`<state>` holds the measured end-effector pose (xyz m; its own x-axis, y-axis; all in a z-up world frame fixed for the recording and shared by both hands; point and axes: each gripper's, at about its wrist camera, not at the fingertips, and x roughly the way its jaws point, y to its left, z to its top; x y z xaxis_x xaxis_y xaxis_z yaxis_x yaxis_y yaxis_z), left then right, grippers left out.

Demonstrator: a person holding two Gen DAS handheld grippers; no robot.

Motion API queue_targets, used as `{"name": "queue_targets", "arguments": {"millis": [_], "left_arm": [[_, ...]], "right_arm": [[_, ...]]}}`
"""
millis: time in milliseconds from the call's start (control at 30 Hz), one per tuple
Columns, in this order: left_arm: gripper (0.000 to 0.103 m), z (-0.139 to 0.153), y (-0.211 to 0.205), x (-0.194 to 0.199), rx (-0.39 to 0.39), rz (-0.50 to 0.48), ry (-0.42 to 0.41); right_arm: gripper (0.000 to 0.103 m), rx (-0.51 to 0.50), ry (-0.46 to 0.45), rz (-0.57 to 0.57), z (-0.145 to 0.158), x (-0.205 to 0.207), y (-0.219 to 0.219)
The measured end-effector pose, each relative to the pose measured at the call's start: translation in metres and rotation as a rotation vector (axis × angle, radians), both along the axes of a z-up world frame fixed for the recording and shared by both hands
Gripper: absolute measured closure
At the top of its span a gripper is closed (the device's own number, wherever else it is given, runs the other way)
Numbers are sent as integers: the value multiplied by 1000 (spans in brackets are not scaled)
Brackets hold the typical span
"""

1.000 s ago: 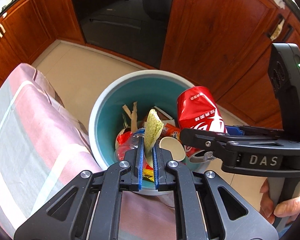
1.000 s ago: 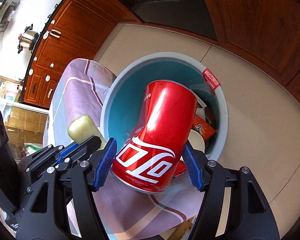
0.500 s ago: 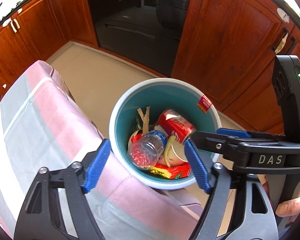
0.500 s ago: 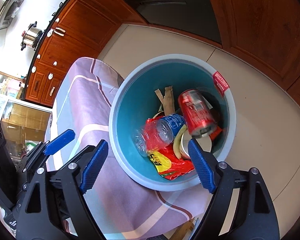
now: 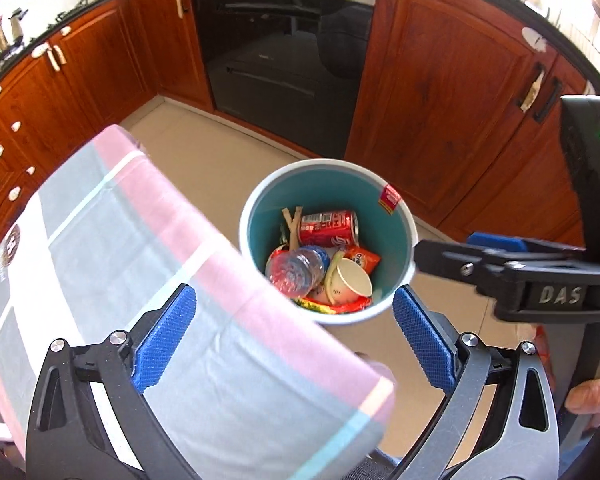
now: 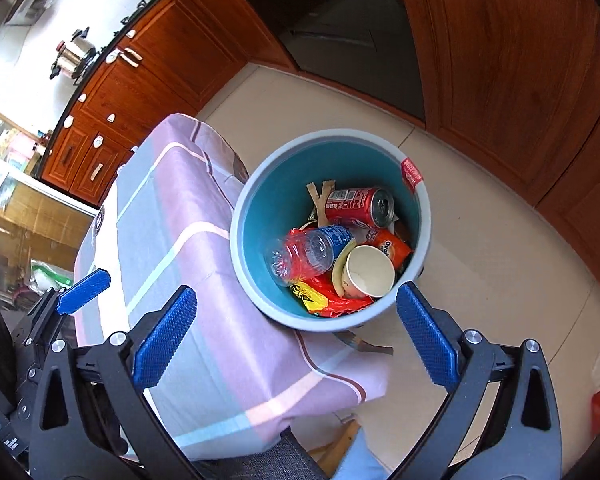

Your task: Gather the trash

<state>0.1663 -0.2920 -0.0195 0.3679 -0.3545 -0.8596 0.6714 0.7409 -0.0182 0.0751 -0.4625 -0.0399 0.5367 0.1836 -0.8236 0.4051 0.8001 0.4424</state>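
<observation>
Trash bin (image 6: 425,216) sits on floor beside cloth-covered bench (image 6: 204,280), holding cola can (image 6: 358,207), bottle (image 6: 310,251), paper cup (image 6: 370,272). Left tool (image 5: 294,344) & right tool (image 6: 296,336) spread, jaws just opened, nothing between. Risk: bin's pressed against cloth edge; tool snagging cloth could tip it.

Black hand-held gripper (image 5: 294,336) frames with blue knurled pads (image 5: 165,340), silver screws (one body stamped "DAS").

Glossy red metal can (image 6: 358,207), clear crinkled plastic bottle (image 6: 306,251), matt paper cup (image 6: 366,272) in a smooth plastic bin (image 6: 244,208); polished wood cabinets (image 5: 440,88); soft checked cloth (image 5: 140,264).
</observation>
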Motion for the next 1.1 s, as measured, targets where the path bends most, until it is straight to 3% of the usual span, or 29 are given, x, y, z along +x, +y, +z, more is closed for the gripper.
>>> {"name": "queue_targets", "arguments": {"millis": [233,367,667,1100], "left_arm": [[4,26,37,-40,-48,43,-39],[4,34,56,-63,-63,69,-56],[4,36,82,-97,-84,98,-55],[4,25,104,-111,-56,159,-69]], "right_arm": [[7,-134,-90,3,49,-51,19],[7,-222,-74,-1,67,-77,31],[7,-356,-14,22,74,-117,55],[7,-414,10,81,58,-123,82]]}}
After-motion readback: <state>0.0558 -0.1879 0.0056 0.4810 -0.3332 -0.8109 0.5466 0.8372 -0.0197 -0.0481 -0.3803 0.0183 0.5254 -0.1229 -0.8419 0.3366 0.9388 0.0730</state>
